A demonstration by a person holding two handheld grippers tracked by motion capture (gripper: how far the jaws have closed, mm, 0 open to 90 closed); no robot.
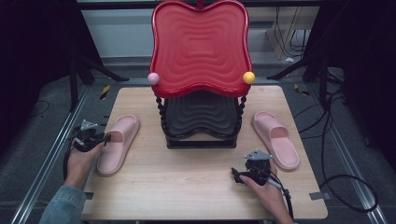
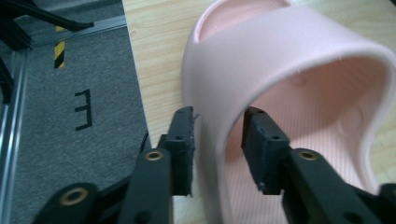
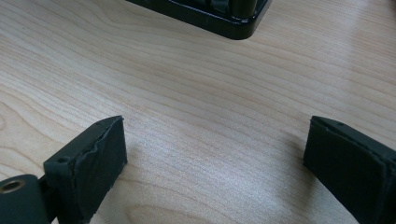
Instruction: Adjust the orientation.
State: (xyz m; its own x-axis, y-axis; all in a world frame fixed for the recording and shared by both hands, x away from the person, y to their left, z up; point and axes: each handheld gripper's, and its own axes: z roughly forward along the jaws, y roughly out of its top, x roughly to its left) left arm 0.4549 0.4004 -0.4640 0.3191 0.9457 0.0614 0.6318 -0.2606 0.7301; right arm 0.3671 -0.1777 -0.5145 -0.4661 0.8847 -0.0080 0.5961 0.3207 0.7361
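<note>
A pink slipper (image 1: pixel 117 148) lies on the left of the wooden table (image 1: pixel 196 186), toe pointing away. My left gripper (image 1: pixel 106 138) comes at it from the left, level with the strap. In the left gripper view the slipper's strap (image 2: pixel 289 60) arches ahead, and its side wall stands between the jaws of the left gripper (image 2: pixel 217 140). One pad is outside the strap, one inside, with narrow gaps showing. A second pink slipper (image 1: pixel 276 139) lies at the right. My right gripper (image 1: pixel 237 175) rests open on the table near the front, its jaws (image 3: pixel 215 140) wide apart over bare wood.
A two-level rack stands at the middle back: a red wavy tray (image 1: pixel 200 46) on top, a black tray (image 1: pixel 201 114) below. Its black base corner (image 3: pixel 233 25) shows in the right gripper view. A pink ball (image 1: pixel 153 78) and a yellow ball (image 1: pixel 249 77) sit at the red tray's corners. Cables (image 1: pixel 345 186) lie on the floor at the right.
</note>
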